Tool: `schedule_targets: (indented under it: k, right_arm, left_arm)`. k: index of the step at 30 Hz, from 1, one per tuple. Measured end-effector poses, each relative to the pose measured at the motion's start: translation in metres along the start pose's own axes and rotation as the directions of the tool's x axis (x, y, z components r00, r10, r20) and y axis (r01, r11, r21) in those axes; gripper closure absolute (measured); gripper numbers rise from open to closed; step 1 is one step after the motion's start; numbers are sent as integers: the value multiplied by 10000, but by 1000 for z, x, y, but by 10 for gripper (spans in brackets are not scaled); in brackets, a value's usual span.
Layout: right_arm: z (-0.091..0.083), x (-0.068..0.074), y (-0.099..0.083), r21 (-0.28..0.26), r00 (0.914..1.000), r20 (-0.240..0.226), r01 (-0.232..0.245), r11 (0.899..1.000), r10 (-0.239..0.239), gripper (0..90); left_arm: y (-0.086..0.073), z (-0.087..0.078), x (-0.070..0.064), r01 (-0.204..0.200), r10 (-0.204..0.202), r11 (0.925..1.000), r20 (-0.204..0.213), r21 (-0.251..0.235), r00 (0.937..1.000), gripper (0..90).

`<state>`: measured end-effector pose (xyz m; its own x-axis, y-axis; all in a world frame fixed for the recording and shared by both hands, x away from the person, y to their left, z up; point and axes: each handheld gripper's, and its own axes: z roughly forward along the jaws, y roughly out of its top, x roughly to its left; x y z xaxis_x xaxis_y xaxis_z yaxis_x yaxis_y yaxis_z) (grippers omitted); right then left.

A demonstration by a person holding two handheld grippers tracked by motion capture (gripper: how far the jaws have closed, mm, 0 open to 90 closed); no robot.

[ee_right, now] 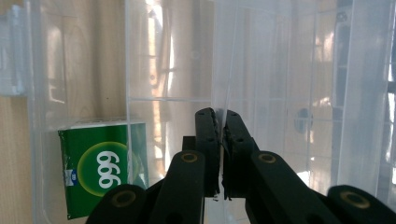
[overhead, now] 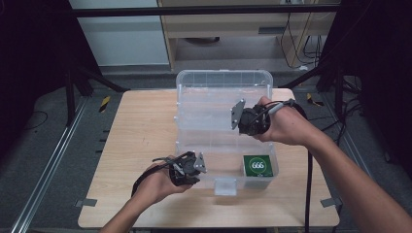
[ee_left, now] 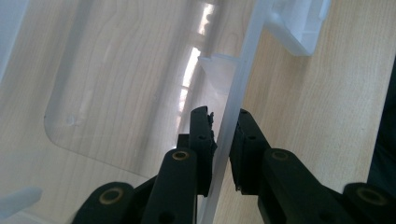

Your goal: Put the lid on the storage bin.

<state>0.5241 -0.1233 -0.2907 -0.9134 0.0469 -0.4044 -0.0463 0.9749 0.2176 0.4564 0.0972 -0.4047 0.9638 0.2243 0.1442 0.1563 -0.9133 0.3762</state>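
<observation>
I have the clear plastic box in the middle of the worktop, its lid standing up from the far edge and a green carton lying in the near right corner inside. My right hand-held gripper is pressed together on the free edge of the lid, pinching the thin clear sheet between its jaws. My left hand-held gripper straddles the near wall of the box, one jaw inside and one outside, with a slight gap on the outer side, so I judge it spread rather than clamped. The hinge line runs left to right along the far side, so I expect the lid to swing toward me and down onto the near rim. The right hand is the one on the lid; the left only steadies the box by the front latch.
</observation>
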Motion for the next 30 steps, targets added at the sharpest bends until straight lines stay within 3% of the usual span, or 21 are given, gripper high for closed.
schedule_targets:
  k: [7,13,15,17,18,21,22,23,24,25,26,30]
  right_arm:
    - [7,-14,0,-18,9996,134,-230,9997,230,866]
    - [2,0,0,-34,9999,130,58,10000,-57,875]
    - [1,7,-1,-57,10000,36,86,9999,-85,874]
    - [0,10,-2,-91,10000,-24,80,9999,-80,874]
    - [-1,15,-5,-173,9999,-95,75,9998,-77,869]
    - [-1,18,-7,-173,9999,-103,-3,9998,1,868]
    - [-1,20,-8,-230,9999,-94,-40,9997,38,868]
    - [-1,20,-8,-230,9999,-94,-40,9997,38,868]
    - [-1,21,-8,-259,9999,-99,-37,9997,34,868]
    - [-1,22,-8,-248,9999,-91,-59,9997,56,867]
    - [-1,22,-8,-236,9999,-99,-88,9997,86,868]
    - [-1,26,-8,-239,9996,-260,-60,9997,54,864]
  left_arm:
    - [4,3,6,266,-267,9996,-111,-82,9996,803]
    - [4,3,7,110,-110,9999,-49,-50,9999,802]
    - [2,3,3,763,-763,9971,23,-63,9971,800]
    - [1,3,4,607,-606,9981,50,-79,9981,799]
    - [2,3,8,-45,45,10000,-2,-14,10000,800]
    - [2,3,8,-29,29,10000,-3,-43,10000,801]
    - [2,3,5,262,-262,9996,27,-40,9997,800]
    - [2,3,5,262,-262,9996,27,-40,9997,800]
    - [3,3,8,-142,142,9998,-12,-121,9999,800]
    - [3,3,8,-173,173,9998,-4,-136,9999,801]
    - [1,3,3,607,-606,9981,70,-52,9981,801]
    - [-3,2,5,704,-702,9975,195,-92,9973,799]
